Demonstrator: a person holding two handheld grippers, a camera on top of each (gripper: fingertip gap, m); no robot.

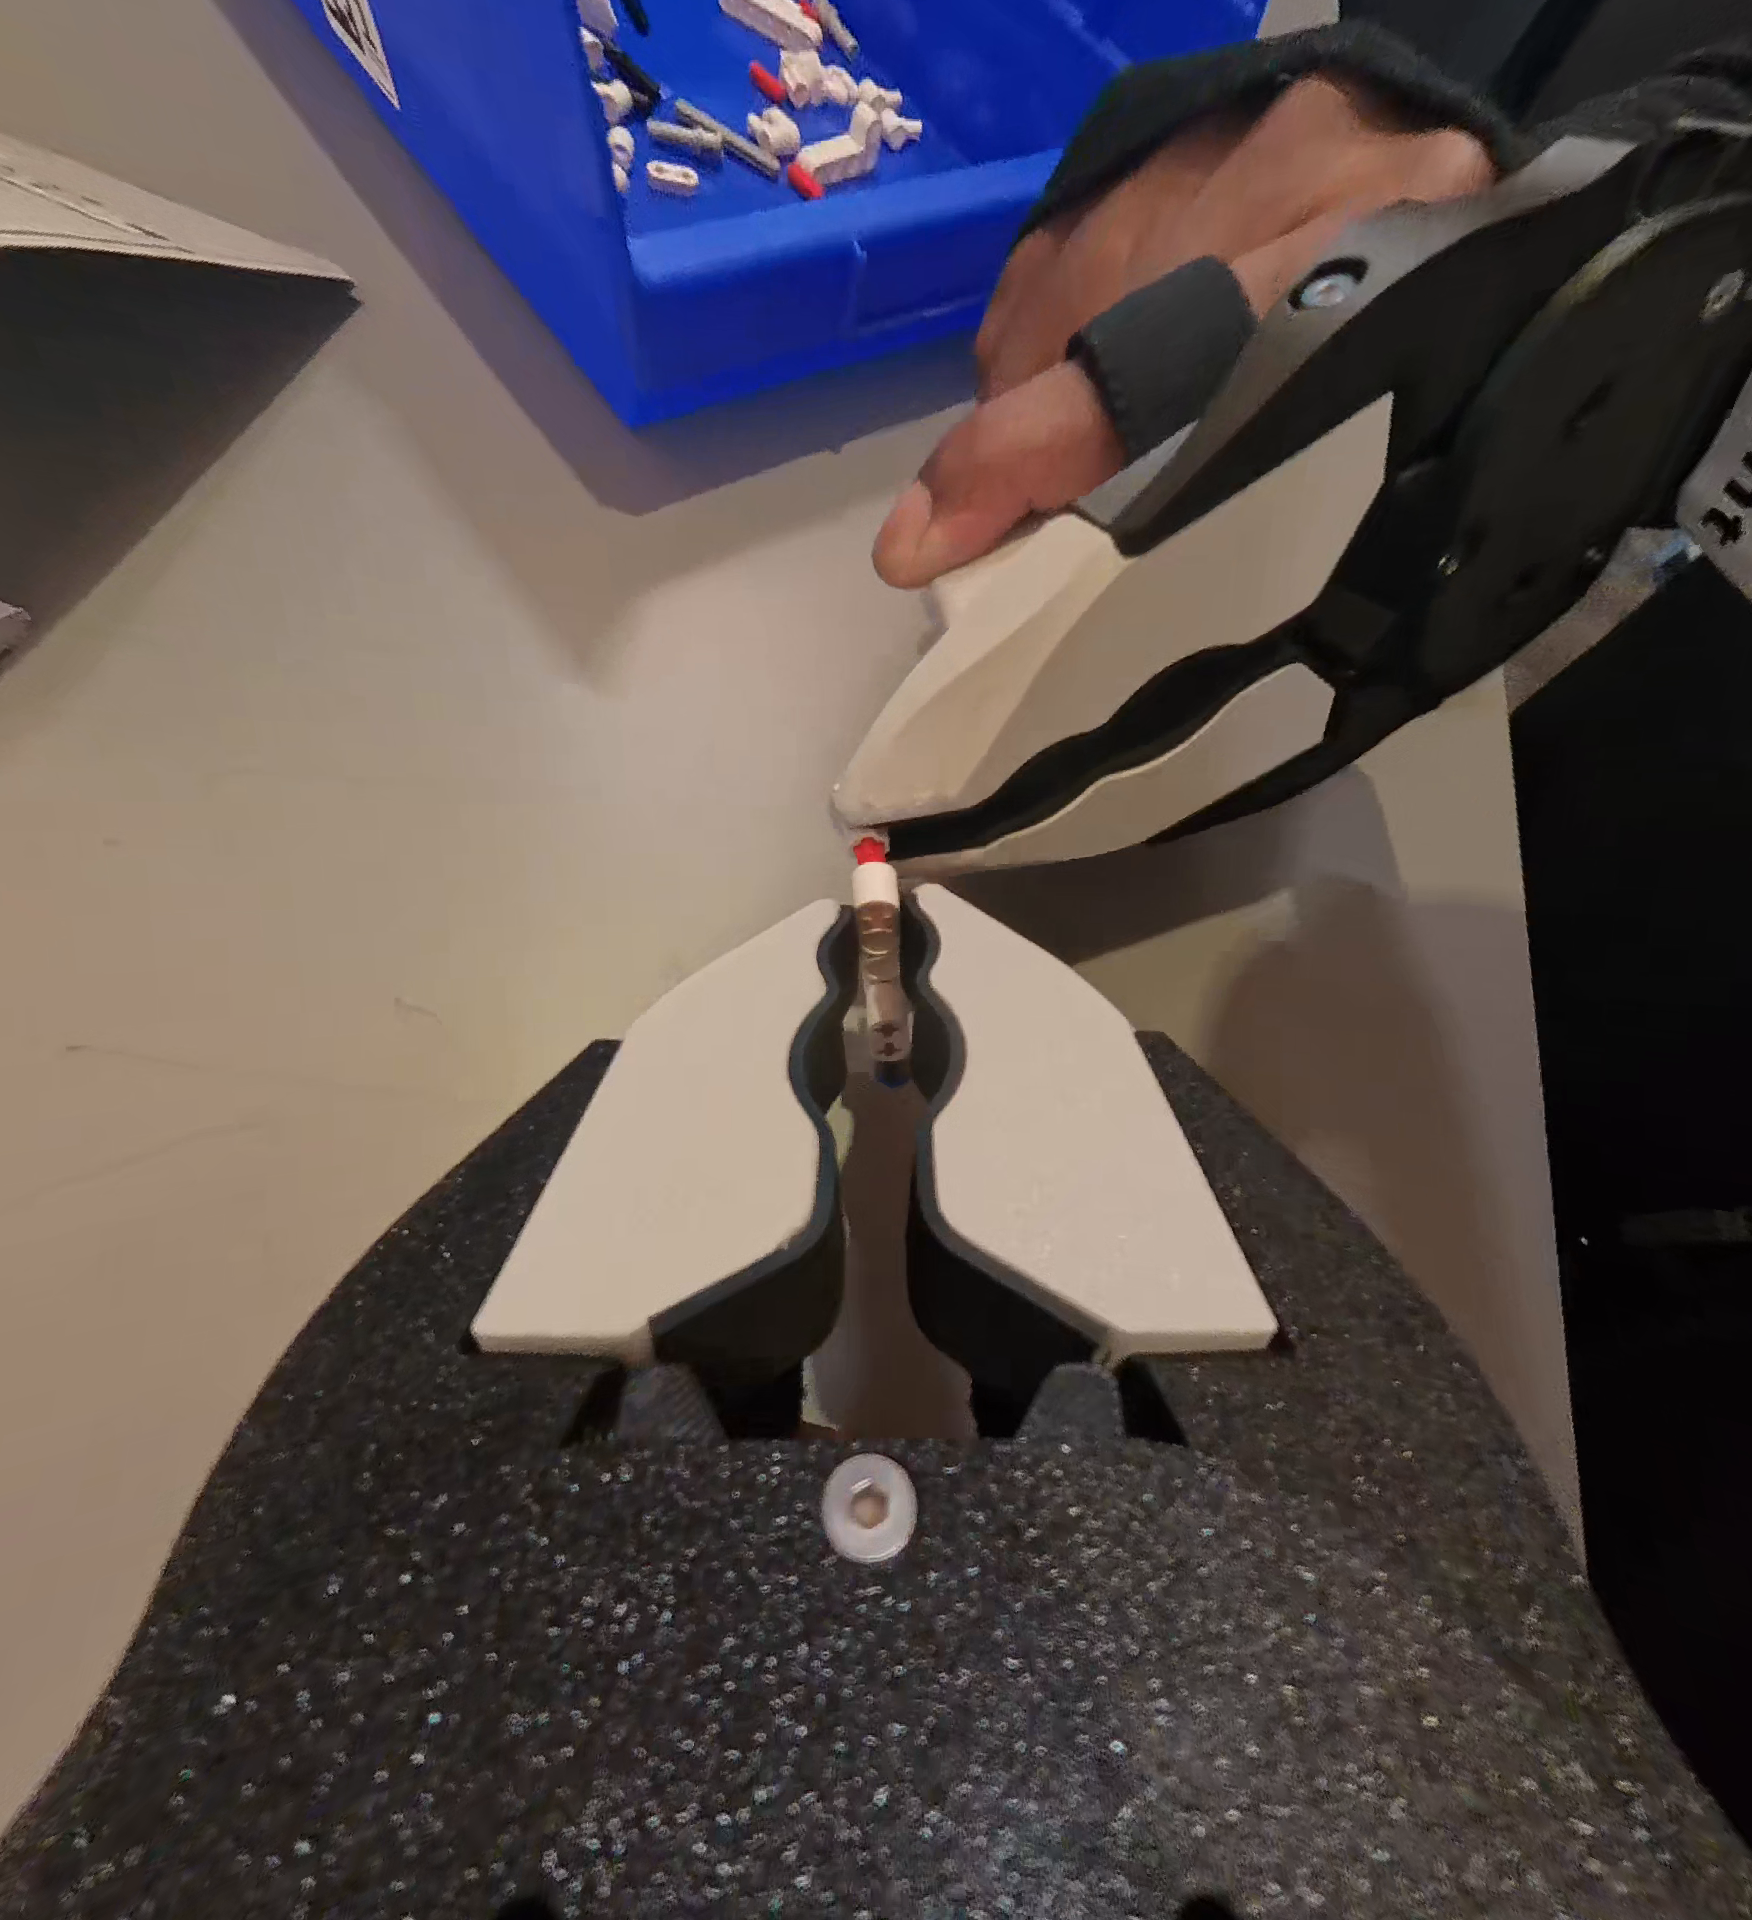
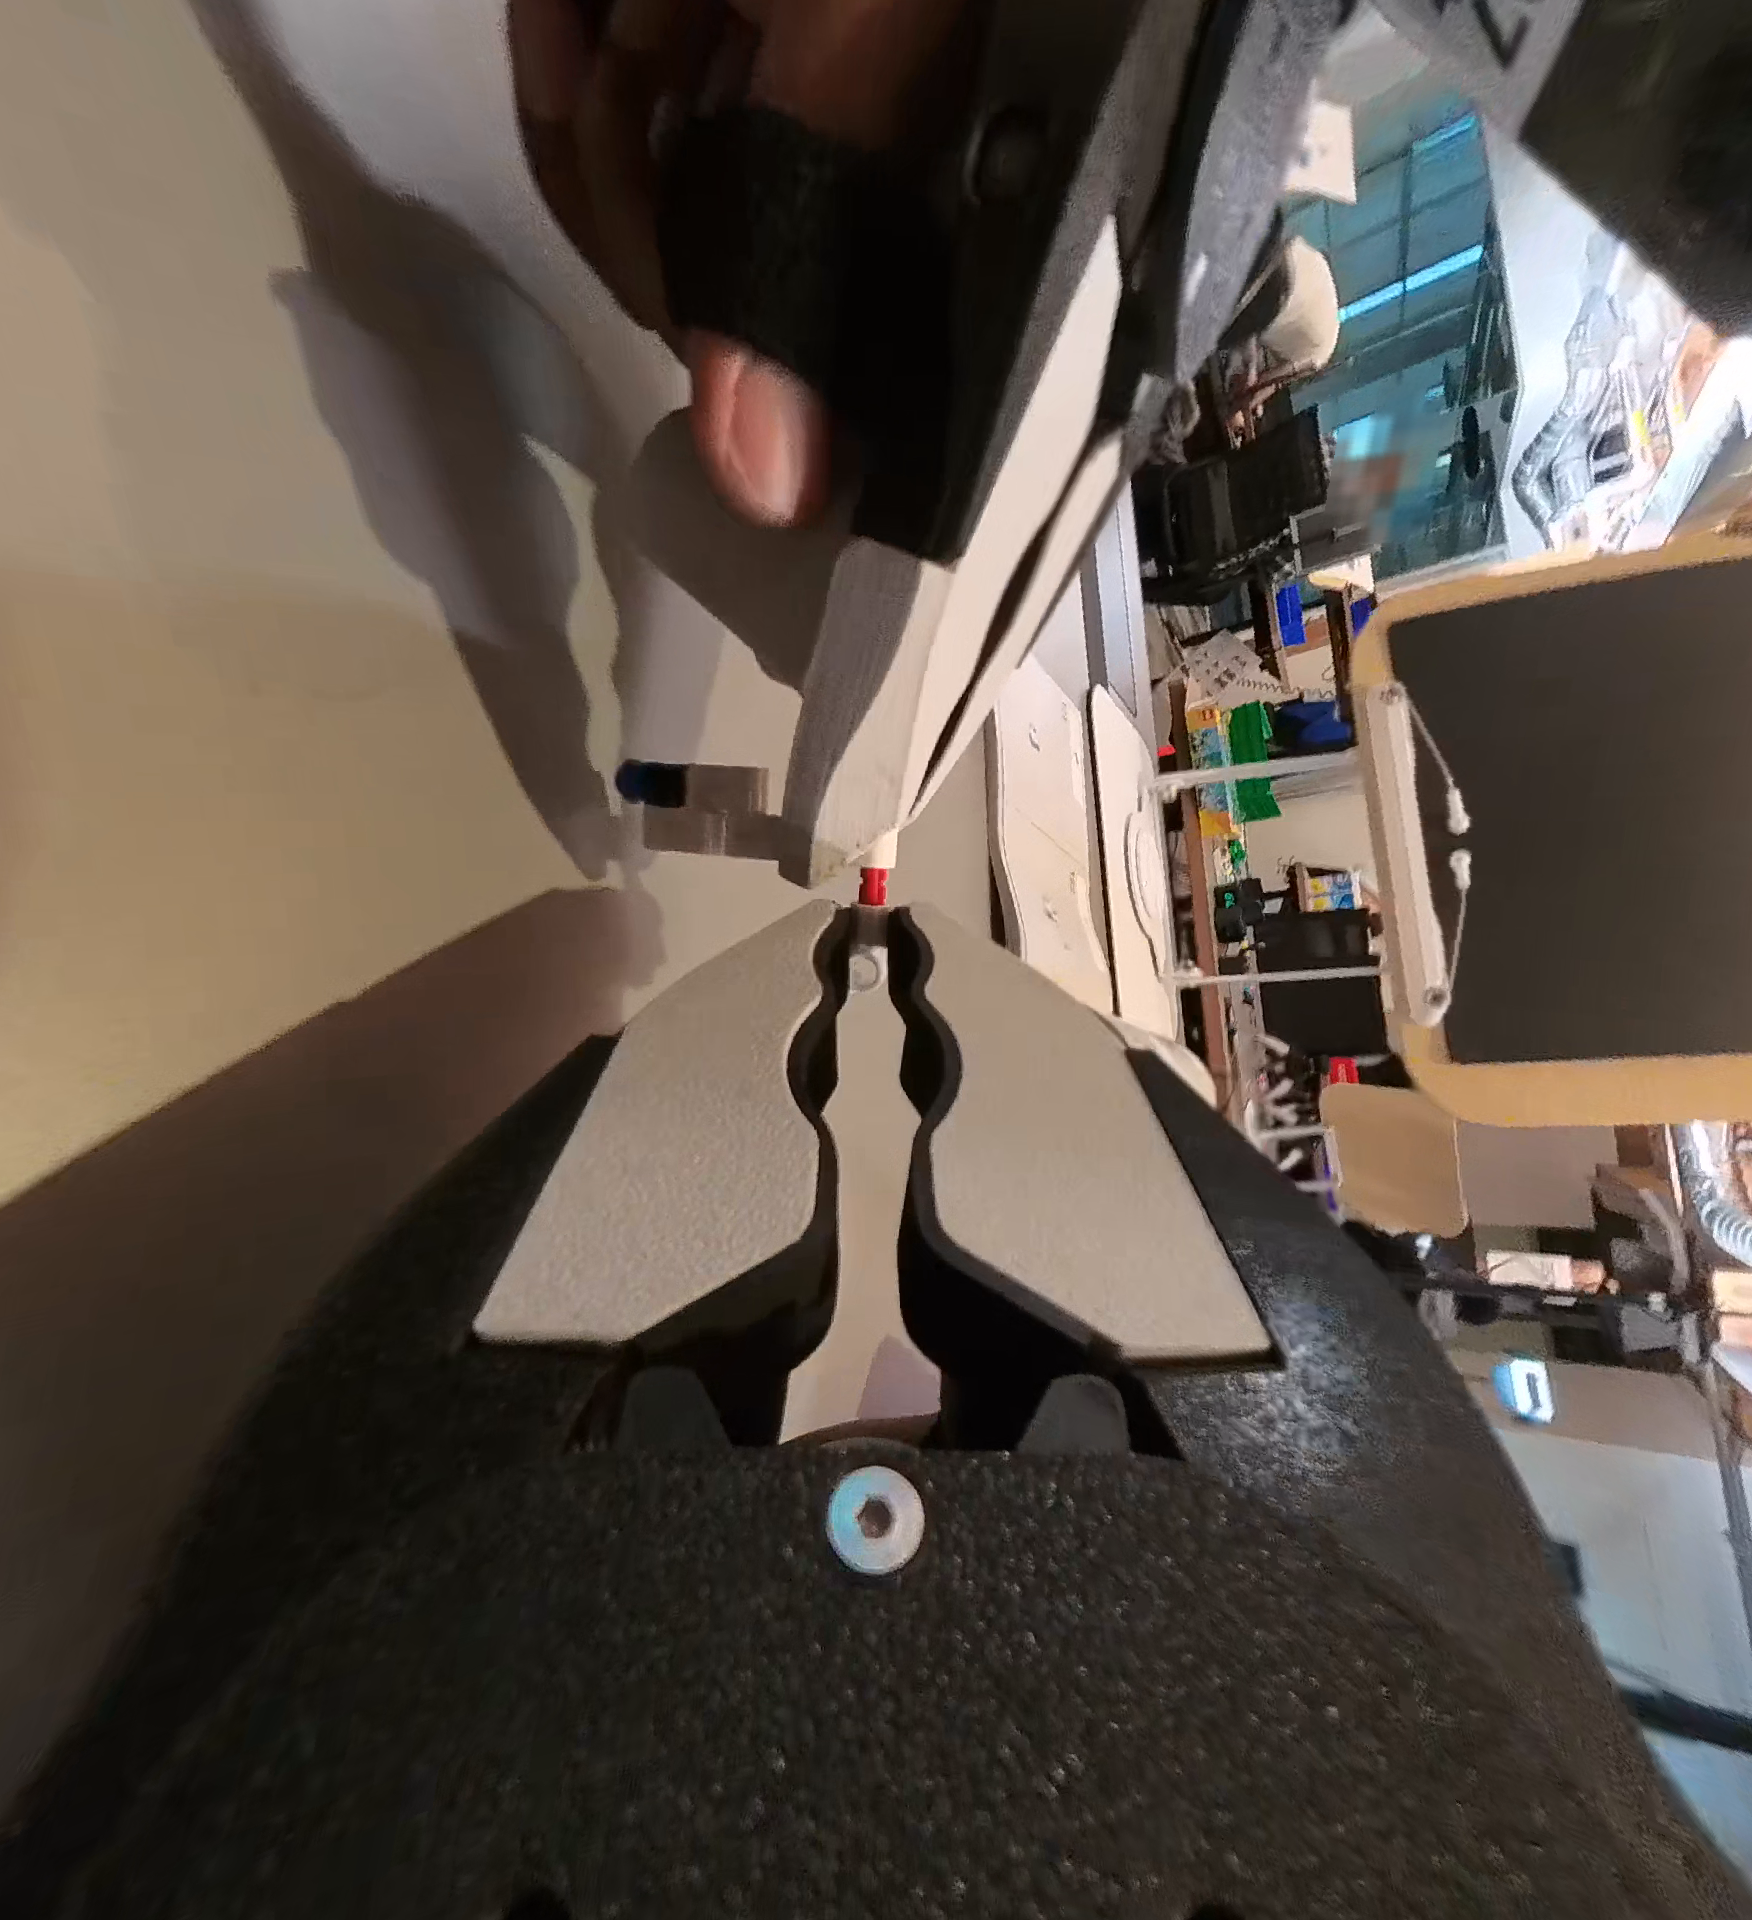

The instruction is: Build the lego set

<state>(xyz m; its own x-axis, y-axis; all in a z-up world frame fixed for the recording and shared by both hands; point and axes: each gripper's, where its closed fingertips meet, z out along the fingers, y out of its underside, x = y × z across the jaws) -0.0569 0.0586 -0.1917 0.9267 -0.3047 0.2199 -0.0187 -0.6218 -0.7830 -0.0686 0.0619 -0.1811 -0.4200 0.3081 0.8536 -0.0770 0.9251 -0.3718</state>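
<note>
My left gripper (image 1: 877, 909) pinches a grey stepped plastic beam (image 1: 877, 971) between its wavy dark pads, with a white plastic sleeve (image 1: 873, 890) standing just past the fingertips. My right gripper (image 2: 867, 920) is closed on a small light-grey connector with a round hole (image 2: 864, 961). A short red plastic pin (image 1: 868, 852) bridges the two pieces, so the fingertips of both grippers sit almost nose to nose.

The risk I see is misalignment. The grippers meet at a steep angle, and any twist of either wrist could cock the red pin, jam it, or pop one small part out of its pads. The right grip looks shallow, right at the fingertips, so a sideways push could roll the connector free. The fingertips could also collide before the parts seat.

Room is fair. The beige tabletop (image 1: 332, 831) to the left of my left fingers lies open. A blue plastic bin of small white, grey and red parts (image 1: 747, 312) stands well ahead, and folded grey paper (image 1: 72, 312) far to the left. The person's hand (image 1: 1111, 364) crowds the right side.
</note>
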